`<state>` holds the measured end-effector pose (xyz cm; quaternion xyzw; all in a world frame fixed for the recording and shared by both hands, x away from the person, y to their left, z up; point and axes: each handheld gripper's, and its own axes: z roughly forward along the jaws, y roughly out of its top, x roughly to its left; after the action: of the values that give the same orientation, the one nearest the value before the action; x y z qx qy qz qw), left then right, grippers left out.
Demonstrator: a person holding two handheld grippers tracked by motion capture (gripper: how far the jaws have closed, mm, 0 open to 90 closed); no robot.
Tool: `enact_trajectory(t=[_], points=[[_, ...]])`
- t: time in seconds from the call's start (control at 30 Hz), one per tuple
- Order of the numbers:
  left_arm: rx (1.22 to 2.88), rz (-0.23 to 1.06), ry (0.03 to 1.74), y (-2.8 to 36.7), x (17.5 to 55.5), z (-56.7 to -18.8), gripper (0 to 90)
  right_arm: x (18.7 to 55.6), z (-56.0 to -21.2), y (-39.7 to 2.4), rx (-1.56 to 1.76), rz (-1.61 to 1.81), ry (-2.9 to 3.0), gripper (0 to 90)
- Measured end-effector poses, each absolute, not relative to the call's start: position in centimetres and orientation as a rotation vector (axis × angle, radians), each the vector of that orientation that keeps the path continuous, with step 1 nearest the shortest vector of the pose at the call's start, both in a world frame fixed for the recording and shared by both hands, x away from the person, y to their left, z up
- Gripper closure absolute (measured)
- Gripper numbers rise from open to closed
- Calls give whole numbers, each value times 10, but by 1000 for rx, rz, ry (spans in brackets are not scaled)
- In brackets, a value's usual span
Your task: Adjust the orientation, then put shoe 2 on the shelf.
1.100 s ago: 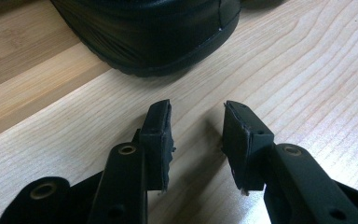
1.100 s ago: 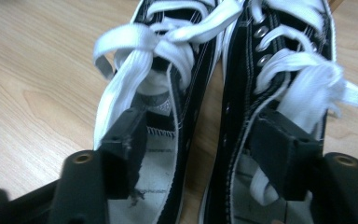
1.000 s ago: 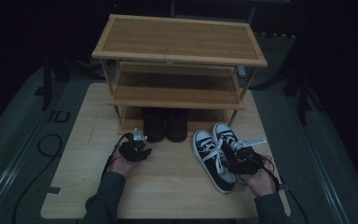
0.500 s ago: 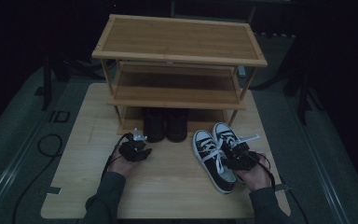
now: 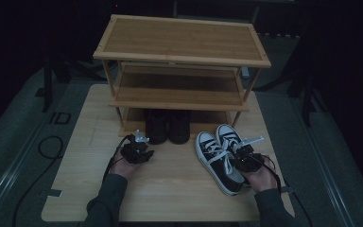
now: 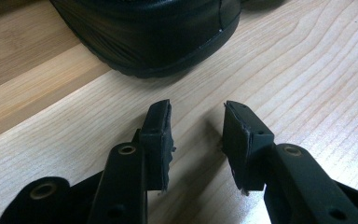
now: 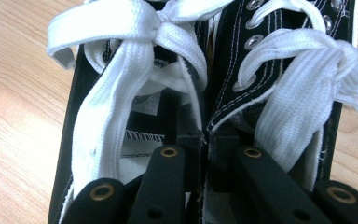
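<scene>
A wooden rack (image 5: pixel 182 47) stands on a pale table (image 5: pixel 75 189); grey floor (image 5: pixel 9 142) around; cable (image 5: pixel 47 146) at left; dim light.

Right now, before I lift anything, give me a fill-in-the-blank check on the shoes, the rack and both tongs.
1. The right tongs pinch the inner sides of the two ____ together.
2. The left tongs rest on the table, jaws ____.
3. The black boots stand under the rack's ____ shelf.
4. The sneaker laces are ____.

Missing words: sneakers; open; lowest; white
</scene>
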<state>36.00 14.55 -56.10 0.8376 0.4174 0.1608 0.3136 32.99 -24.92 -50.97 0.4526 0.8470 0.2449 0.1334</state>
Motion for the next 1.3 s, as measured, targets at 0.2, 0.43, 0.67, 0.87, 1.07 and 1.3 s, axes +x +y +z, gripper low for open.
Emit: enact_trajectory(t=[0.2,0.43,0.67,0.87,1.07,1.3], points=[[2211,421,1094,146,360,-561,626,331,-510,-252,1301,740,2459,862],[2210,422,1095,146,360,-561,625,331,-509,-254,1273,750,2472,864],[2211,422,1095,146,360,-561,625,332,-505,-260,1223,747,2510,864],[2211,422,1096,146,360,-561,625,332,-503,-266,1187,762,2516,865],[2208,424,1099,146,360,-561,625,330,-500,-269,1144,783,2513,866],[2207,423,1098,146,360,-561,625,328,-498,-272,1094,813,2511,866]])
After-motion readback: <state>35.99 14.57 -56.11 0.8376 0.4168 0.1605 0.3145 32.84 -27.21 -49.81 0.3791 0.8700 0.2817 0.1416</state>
